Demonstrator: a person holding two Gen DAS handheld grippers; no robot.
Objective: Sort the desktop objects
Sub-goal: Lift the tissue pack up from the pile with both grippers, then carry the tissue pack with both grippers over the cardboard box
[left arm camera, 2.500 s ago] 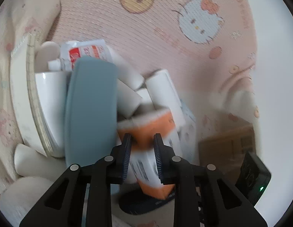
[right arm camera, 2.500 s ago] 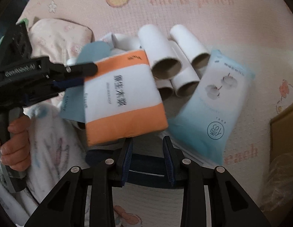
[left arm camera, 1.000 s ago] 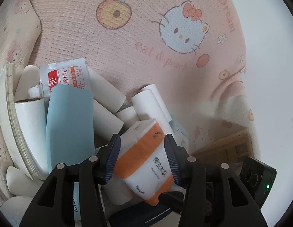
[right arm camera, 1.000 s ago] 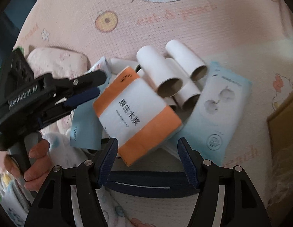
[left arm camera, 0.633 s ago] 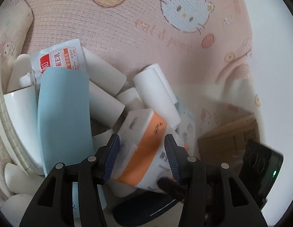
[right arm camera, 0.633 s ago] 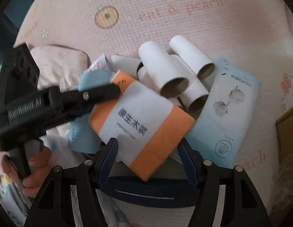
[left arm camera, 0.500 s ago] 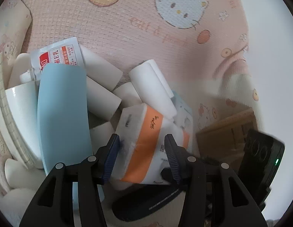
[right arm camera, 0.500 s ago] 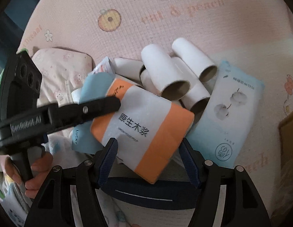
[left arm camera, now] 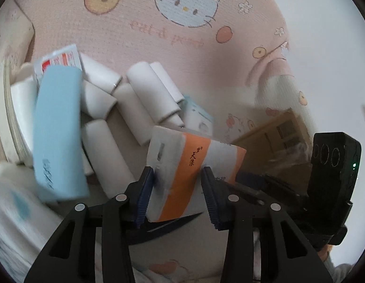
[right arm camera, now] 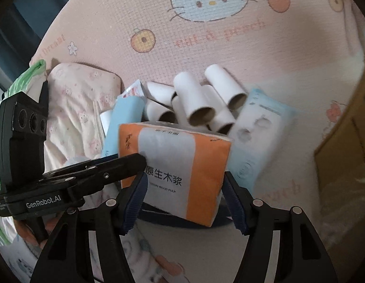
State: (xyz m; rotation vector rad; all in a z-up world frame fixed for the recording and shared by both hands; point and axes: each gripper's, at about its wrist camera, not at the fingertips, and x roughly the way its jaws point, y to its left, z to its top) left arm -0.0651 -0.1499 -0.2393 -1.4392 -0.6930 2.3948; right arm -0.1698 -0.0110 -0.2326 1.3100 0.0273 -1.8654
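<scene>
An orange and white tissue pack is held between both grippers above a pile on a pink Hello Kitty mat. My left gripper has its jaws closed on the pack's end. My right gripper spans the pack across its width, pads against its sides. The left gripper also shows in the right wrist view, touching the pack's left side. Several white cardboard tubes lie behind the pack. A light blue pack leans at the left.
A pale blue wipes pack lies right of the tubes. A red and white sachet sits at the pile's back left. A cardboard box stands at the right. A dark blue object lies under the pack. A folded pink cloth lies left.
The tissue pack has turned and risen between the two grippers. The right gripper opened wide after 2.5 s ago and now spans the pack. Both cameras pulled back from the pile.
</scene>
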